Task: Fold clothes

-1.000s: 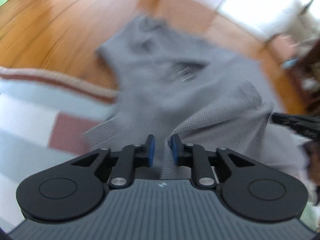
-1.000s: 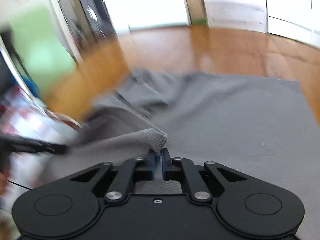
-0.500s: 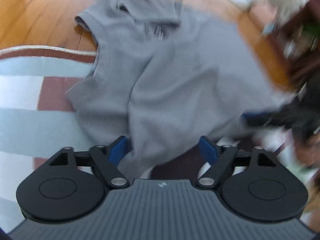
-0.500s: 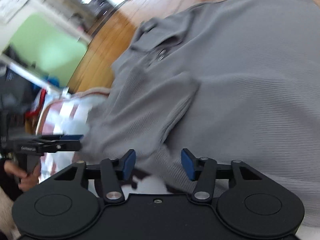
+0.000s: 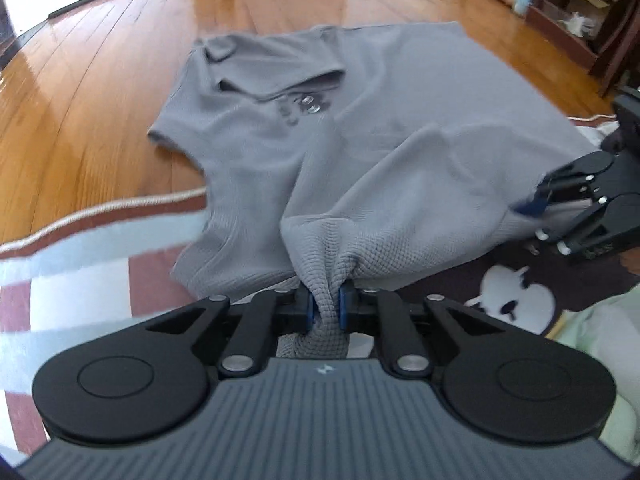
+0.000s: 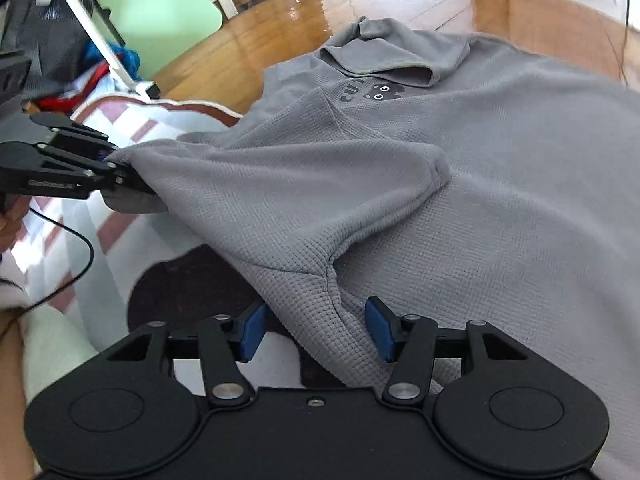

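Note:
A grey waffle-knit shirt (image 5: 380,120) with a collar and a small dark print lies spread on the wood floor and the rug; it also shows in the right wrist view (image 6: 480,184). My left gripper (image 5: 325,307) is shut on a bunched fold of the shirt's near edge. My right gripper (image 6: 316,330) is open, its blue pads on either side of a fold of the shirt's edge. The right gripper shows at the right in the left wrist view (image 5: 536,204). The left gripper shows at the left in the right wrist view (image 6: 108,160), holding cloth.
A striped red, white and pale blue rug (image 5: 80,264) lies under the near part of the shirt. Wood floor (image 5: 100,80) stretches beyond. A dark shelf (image 5: 592,12) stands far right. A white stand leg (image 6: 104,40), a green panel and piled clothes are at the left. A black cable (image 6: 76,268) crosses the rug.
Both grippers opened half a second ago and let the shirt go. Now my left gripper has shut on a new fold of the near edge; the right stays open around the edge.

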`<state>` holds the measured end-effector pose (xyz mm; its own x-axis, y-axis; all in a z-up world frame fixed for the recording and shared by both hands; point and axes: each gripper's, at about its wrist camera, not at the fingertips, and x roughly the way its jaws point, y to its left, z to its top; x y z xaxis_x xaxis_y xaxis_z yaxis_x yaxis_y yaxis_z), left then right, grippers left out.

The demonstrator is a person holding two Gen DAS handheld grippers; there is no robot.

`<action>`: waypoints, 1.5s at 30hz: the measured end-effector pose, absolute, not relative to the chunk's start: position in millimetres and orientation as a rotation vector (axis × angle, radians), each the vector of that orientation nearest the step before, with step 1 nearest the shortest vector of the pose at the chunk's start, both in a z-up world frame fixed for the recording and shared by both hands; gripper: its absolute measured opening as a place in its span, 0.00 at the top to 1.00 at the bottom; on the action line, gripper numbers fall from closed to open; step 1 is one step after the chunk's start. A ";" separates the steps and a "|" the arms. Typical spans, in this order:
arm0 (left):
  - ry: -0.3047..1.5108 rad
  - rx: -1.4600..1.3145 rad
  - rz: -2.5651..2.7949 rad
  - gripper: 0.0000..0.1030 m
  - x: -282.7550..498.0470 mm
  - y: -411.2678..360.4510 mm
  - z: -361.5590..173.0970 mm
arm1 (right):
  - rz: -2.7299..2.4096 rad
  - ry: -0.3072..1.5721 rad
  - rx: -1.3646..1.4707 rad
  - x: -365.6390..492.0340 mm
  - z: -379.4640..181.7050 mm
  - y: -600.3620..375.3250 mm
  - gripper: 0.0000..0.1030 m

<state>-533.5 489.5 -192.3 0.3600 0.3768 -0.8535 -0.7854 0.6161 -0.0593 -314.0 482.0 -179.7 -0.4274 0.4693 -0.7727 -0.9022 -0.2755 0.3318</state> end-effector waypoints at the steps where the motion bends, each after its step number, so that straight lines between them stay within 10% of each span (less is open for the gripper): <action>1: 0.964 -0.469 0.747 0.91 -532.1 487.8 -187.8 | 1.910 0.967 -0.683 -314.0 -174.6 478.4 0.94; 16: 1.240 -0.612 0.541 0.83 -550.9 486.2 -230.0 | 1.759 1.049 -0.713 -278.1 -178.3 428.0 0.84; 20: 1.186 -0.611 0.570 0.63 -553.3 481.8 -205.4 | 1.603 1.164 -0.560 -236.4 -176.0 396.9 0.49; 39: 1.075 -0.583 0.695 0.55 -419.7 489.1 -234.3 | 0.775 1.223 0.065 -68.6 -194.0 313.7 0.41; 40: 1.080 -0.573 0.704 0.54 -418.9 485.8 -239.0 | 0.771 1.203 0.070 -68.0 -193.8 319.6 0.42; 42: 1.064 -0.539 0.718 0.53 -420.6 477.6 -242.1 | 0.776 1.131 0.027 -72.4 -189.8 332.9 0.90; 45: 1.036 -0.568 0.690 0.53 -427.0 474.4 -234.9 | 0.752 0.881 -0.133 -97.9 -160.0 334.8 0.99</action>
<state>-427.0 474.4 -234.9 0.3389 0.2431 -0.9089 -0.7449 0.6594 -0.1014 -97.9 334.8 -160.0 0.4018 0.5403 -0.7394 -0.6447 0.7403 0.1906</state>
